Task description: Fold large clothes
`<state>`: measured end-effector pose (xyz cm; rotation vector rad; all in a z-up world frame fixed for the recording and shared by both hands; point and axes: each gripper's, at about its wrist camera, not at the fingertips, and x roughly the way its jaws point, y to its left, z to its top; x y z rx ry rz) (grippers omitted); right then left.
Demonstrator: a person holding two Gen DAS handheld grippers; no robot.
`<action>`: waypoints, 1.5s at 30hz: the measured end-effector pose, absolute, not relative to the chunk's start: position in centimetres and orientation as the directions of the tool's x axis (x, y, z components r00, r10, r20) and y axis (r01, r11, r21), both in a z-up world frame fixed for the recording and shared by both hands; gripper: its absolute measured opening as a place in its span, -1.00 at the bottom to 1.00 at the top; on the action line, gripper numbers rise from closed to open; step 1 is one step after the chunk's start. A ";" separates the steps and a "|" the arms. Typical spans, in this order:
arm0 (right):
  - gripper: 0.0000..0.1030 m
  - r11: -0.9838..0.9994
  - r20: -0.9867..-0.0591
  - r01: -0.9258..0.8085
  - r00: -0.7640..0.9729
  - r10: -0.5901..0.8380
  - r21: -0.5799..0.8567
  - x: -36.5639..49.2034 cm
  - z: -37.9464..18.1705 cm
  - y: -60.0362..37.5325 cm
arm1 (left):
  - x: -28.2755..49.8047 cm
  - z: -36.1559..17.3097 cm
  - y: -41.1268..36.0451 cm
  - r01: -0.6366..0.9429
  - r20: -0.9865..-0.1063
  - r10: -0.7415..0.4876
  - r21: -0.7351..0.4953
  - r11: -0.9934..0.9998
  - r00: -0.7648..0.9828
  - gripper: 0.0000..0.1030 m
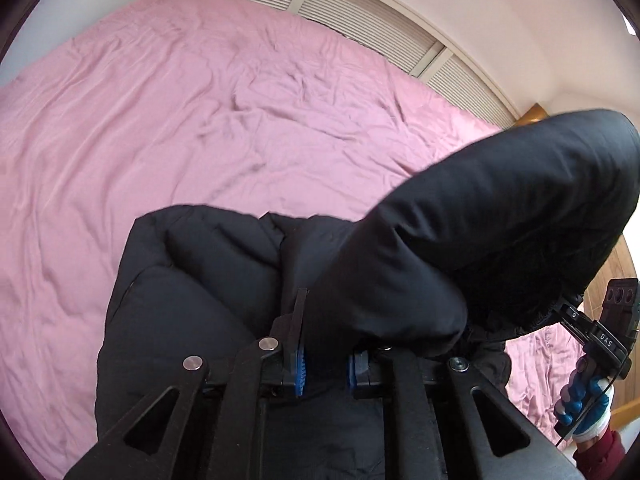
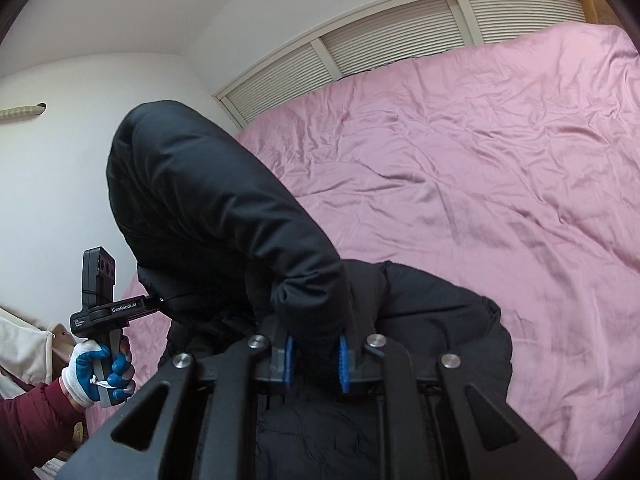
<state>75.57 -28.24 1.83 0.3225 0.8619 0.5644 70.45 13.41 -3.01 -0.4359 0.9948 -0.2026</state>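
A black puffy jacket (image 1: pixel 480 220) hangs lifted above the pink bed sheet (image 1: pixel 200 120). My left gripper (image 1: pixel 326 372) is shut on a bunched fold of it, with dark fabric pinched between the blue pads (image 1: pixel 300 374). In the right wrist view the jacket (image 2: pixel 208 200) arches up to the left, and my right gripper (image 2: pixel 316 364) is shut on another fold of it. Each view shows the other gripper's handle (image 1: pixel 604 344) (image 2: pixel 112 310) in a gloved hand (image 2: pixel 96 376), its tips buried in the jacket. A padded span of jacket stretches between the two grips.
The wrinkled pink sheet (image 2: pixel 480 160) covers the whole bed. Louvred panels (image 2: pixel 400 28) and a white wall stand behind it. Wood floor (image 1: pixel 616 276) shows off the bed's right edge. A cream bag (image 2: pixel 24 344) sits beside the bed, near a maroon sleeve (image 2: pixel 32 420).
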 end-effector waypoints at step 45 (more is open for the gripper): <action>0.03 0.874 -0.831 -0.462 0.419 0.366 0.152 69.2 -6.4 -21.0 | 66.6 -9.7 4.6 0.050 -0.835 -0.069 -0.050 0.997 0.546 0.33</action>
